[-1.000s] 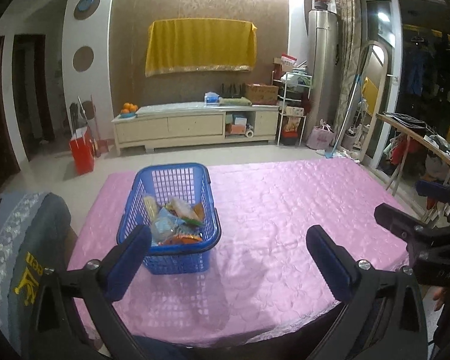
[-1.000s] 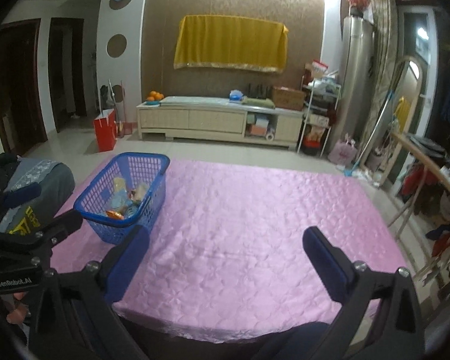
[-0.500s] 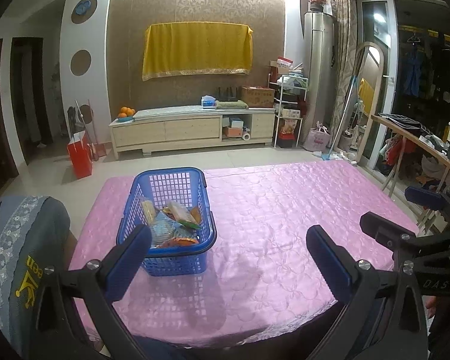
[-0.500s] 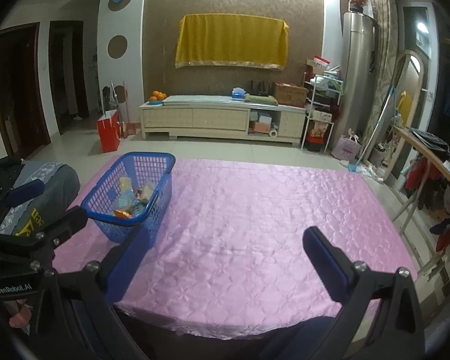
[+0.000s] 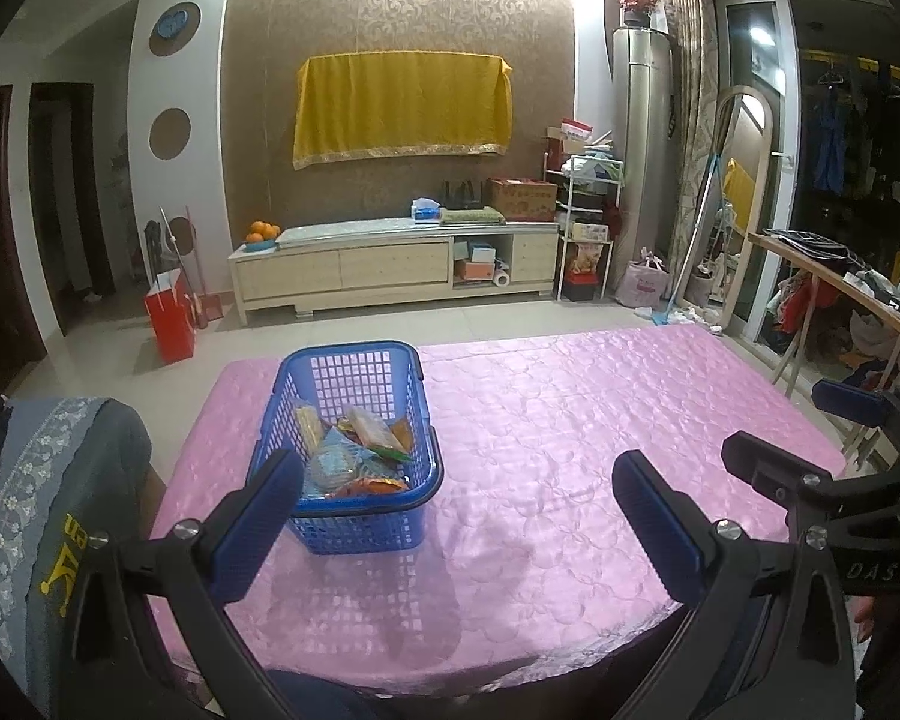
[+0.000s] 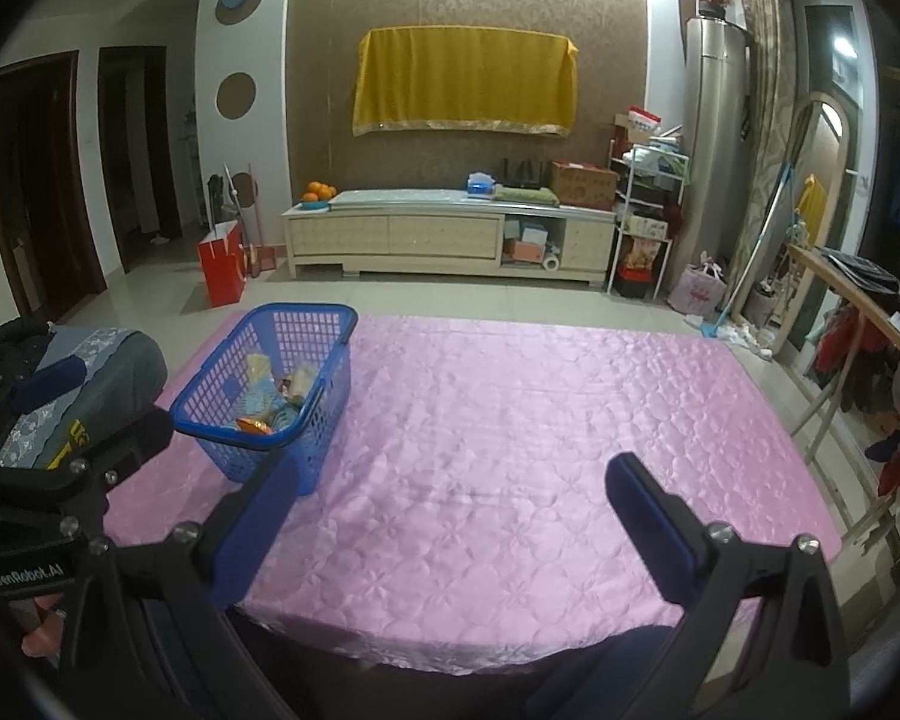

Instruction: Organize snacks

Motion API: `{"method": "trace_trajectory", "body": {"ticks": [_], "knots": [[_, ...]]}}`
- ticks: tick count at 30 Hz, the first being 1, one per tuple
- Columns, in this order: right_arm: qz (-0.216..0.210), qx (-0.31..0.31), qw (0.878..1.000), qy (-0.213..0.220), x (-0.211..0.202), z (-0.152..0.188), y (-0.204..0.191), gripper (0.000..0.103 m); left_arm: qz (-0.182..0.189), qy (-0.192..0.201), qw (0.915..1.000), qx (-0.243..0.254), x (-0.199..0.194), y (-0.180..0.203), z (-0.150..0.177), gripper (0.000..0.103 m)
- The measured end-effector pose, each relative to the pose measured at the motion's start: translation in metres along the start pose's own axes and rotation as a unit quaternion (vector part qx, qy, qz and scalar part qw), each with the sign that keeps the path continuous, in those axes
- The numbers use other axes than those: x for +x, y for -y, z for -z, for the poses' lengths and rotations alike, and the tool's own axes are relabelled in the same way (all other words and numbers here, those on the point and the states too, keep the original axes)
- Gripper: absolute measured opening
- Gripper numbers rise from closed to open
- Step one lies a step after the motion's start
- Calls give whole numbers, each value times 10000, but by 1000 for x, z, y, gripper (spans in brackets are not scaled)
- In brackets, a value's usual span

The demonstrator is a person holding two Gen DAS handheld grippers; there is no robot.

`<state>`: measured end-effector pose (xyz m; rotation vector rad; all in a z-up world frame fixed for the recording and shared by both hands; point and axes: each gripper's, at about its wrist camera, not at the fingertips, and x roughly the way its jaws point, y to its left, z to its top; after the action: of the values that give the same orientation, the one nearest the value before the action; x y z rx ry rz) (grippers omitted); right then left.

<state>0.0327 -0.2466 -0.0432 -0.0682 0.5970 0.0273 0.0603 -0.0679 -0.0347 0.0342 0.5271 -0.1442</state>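
Observation:
A blue plastic basket (image 5: pixel 354 360) (image 6: pixel 324 315) stands on the left part of the pink tablecloth (image 5: pixel 570 420) (image 6: pixel 510 420). Several snack packets (image 5: pixel 354 456) (image 6: pixel 270 402) lie inside it. My left gripper (image 5: pixel 456 516) hovers above the near table edge, open and empty, its left finger just in front of the basket's near wall. My right gripper (image 6: pixel 450 516) is open too, held over the near middle of the cloth with nothing between its fingers. Each gripper also shows at the edge of the other's view.
A chair back draped with grey cloth (image 5: pixel 48 510) (image 6: pixel 90 378) stands at the table's left. A wooden rack with clothes (image 5: pixel 840 300) (image 6: pixel 858 312) is at the right. Beyond the table are tiled floor, a red bag (image 5: pixel 171 318) and a low cabinet (image 5: pixel 390 270).
Both grippers have drawn back and risen slightly, so the basket and table appear a little farther away. Both stay open; the basket has not moved.

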Motion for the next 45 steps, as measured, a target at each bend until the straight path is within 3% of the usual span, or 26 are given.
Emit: {"method": "trace_trajectory", "body": {"ticks": [45], "knots": [[-31, -41, 9998, -187, -2, 6, -10, 103, -70, -118, 9999, -80, -2, -1, 7, 102]]}}
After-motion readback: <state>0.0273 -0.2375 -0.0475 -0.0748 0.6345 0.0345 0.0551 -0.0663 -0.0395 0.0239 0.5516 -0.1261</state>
